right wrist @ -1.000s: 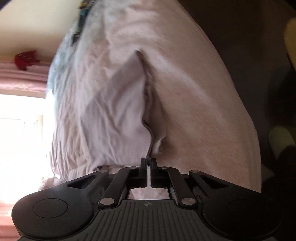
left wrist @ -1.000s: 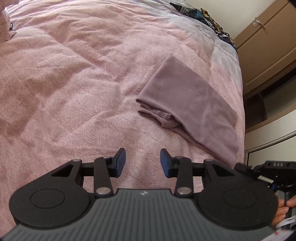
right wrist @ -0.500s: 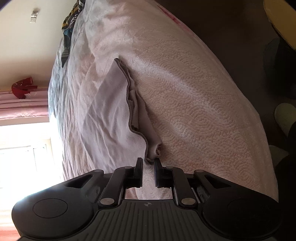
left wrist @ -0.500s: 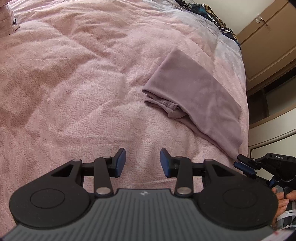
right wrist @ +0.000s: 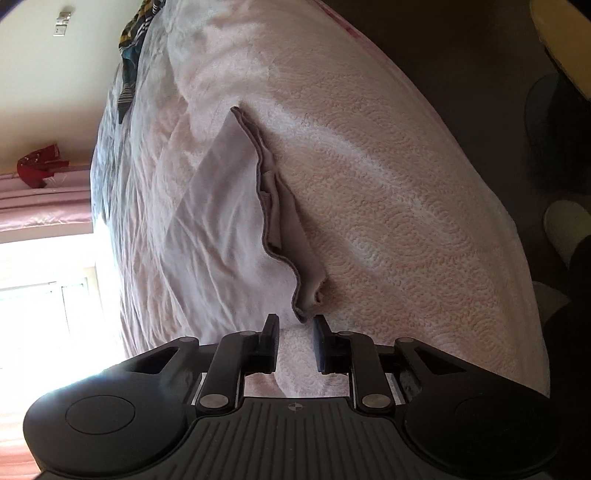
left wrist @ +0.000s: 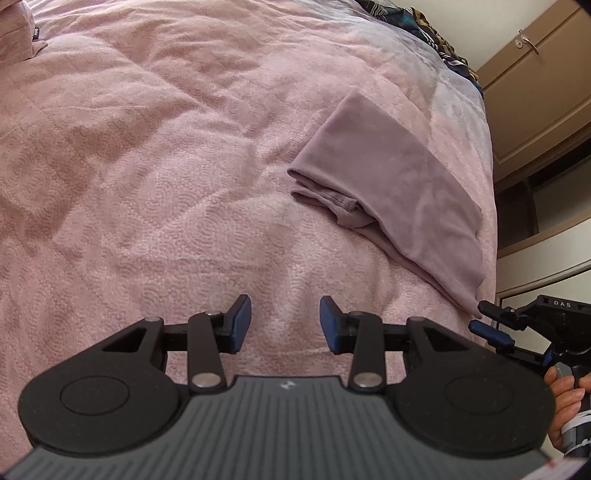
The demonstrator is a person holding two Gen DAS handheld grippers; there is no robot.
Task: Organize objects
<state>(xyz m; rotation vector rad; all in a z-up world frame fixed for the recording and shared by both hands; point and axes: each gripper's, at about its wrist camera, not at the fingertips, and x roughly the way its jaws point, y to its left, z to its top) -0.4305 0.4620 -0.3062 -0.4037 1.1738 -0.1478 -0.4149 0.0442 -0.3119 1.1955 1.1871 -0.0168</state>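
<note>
A folded mauve cloth (left wrist: 399, 184) lies flat on the pink bedspread (left wrist: 147, 166) near the bed's right edge. My left gripper (left wrist: 284, 319) is open and empty, hovering over the bedspread to the lower left of the cloth. In the right wrist view the cloth (right wrist: 236, 221) lies just ahead of my right gripper (right wrist: 295, 332), which is open and empty, with the cloth's near corner right at its fingertips. The right gripper also shows at the right edge of the left wrist view (left wrist: 491, 321).
A dark patterned fabric (left wrist: 436, 33) lies at the far end of the bed. Wooden cupboard doors (left wrist: 535, 81) stand past the bed's right edge. A pink pillow (left wrist: 14, 37) is at the top left. The dark floor (right wrist: 498, 92) borders the bed.
My right gripper was shut on the cloth's corner, then opened and let it go and drew back a little. The cloth now rests flat. The left gripper stayed open and shifted slightly.
</note>
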